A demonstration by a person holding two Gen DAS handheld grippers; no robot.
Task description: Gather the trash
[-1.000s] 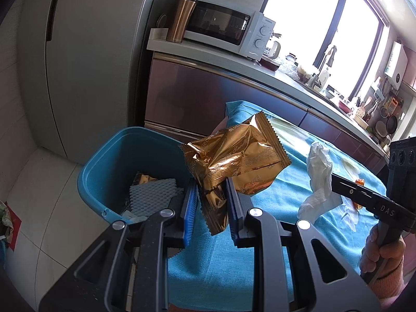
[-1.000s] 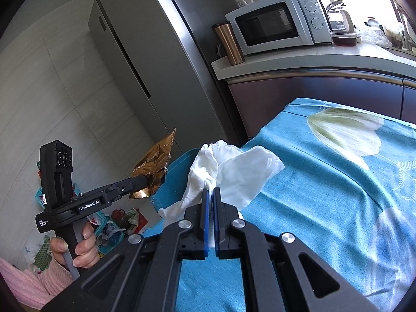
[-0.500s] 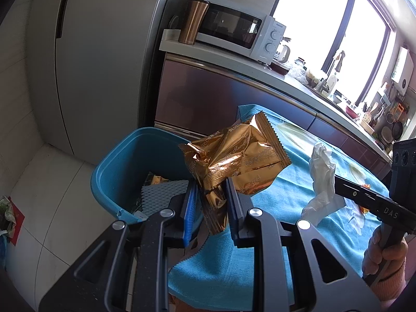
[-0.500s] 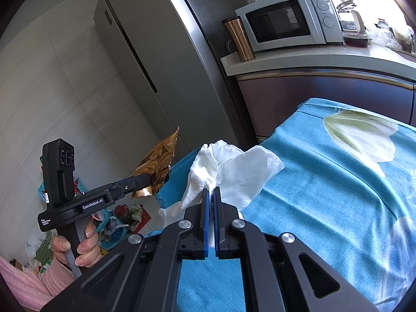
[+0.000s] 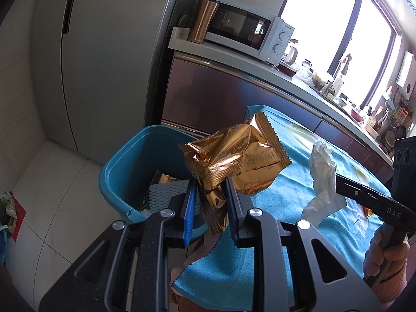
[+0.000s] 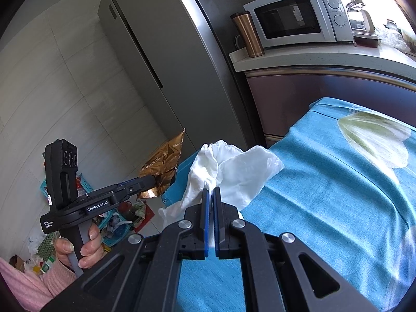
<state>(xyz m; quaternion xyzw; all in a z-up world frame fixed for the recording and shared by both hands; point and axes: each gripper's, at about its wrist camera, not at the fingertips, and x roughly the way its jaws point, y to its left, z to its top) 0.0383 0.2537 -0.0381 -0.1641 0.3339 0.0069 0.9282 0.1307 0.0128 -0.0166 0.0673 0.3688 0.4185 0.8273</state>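
On the far left, a grey fridge (image 5: pixel 104 52) stands against the wall. Next to it, on the floor, is a blue bin (image 5: pixel 124 171), w/ a grey mesh piece (image 5: pixel 166 192) and a bit of gold foil inside. The left gripper (image 5: pixel 209 182) is pinching a gold snack wrapper (image 5: pixel 234 156) by its lower end; the wrapper is in the air, above the bin's near rim and the edge of the blue tablecloth (image 5: pixel 286 195). Behind, on the counter, a copper tumbler (image 5: pixel 202 19) stands just beside a white microwave (image 5: pixel 249 36). More to the right, the right gripper (image 6: pixel 211 191) has its fingers pressed together on a white tissue (image 6: pixel 234 166), held above the cloth, near the bin side of the table.
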